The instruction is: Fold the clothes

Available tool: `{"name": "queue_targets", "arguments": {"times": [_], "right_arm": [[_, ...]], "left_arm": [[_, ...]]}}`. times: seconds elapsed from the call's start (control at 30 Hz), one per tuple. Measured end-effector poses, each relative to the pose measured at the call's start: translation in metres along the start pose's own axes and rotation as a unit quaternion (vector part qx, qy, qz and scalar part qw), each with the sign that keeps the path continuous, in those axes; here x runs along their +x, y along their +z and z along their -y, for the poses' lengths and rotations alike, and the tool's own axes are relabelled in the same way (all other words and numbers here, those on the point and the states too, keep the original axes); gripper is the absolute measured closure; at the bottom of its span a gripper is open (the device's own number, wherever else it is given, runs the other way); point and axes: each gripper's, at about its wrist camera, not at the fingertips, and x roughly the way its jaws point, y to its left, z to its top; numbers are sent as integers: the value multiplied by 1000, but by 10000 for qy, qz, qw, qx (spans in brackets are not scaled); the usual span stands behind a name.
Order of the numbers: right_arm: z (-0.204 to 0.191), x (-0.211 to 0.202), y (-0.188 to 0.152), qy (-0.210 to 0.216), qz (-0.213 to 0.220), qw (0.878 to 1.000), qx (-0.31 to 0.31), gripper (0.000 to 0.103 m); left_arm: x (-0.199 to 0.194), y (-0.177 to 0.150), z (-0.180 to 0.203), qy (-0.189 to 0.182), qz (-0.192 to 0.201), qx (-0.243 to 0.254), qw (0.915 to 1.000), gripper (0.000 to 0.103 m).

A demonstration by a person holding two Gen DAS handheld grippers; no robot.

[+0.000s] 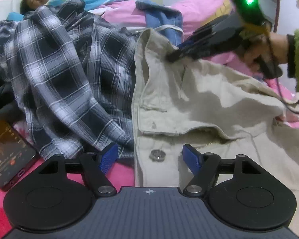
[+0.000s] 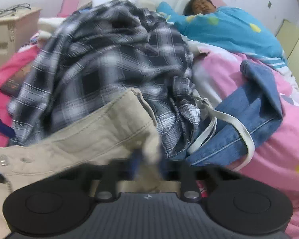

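left gripper (image 1: 149, 157): jaws apart over khaki trousers' (image 1: 199, 103) buttoned waistband | right gripper (image 1: 172, 56): jaws clamped on far waistband edge | plaid shirt (image 1: 69, 75) crowds trousers' left edge | phone (image 1: 8, 153) near left.

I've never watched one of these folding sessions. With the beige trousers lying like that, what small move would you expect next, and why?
Probably the left tool closes on the waistband of the beige trousers. Its fingers are open on either side of the metal button, while the right tool already seems to pinch the far waistband edge. Two grips would let the trousers be lifted clear of the plaid shirt.
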Motion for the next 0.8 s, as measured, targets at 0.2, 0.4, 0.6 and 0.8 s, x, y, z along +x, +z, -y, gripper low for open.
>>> {"name": "queue_targets", "arguments": {"times": [0.2, 0.4, 0.6, 0.8], "right_arm": [[9, -86, 6, 465, 907, 9930, 597, 94], [40, -140, 43, 846, 1936, 9725, 978, 101], [68, -65, 69, 447, 1793, 9733, 1363, 101], [71, -27, 43, -517, 1102, 9797, 1596, 99]], "left_arm": [[-4, 2, -5, -33, 0, -52, 10000, 30], [-8, 6, -13, -20, 95, -146, 9998, 10], [-11, 9, -20, -7, 191, -240, 9995, 5], [-10, 9, -38, 19, 240, -387, 9990, 5]]}}
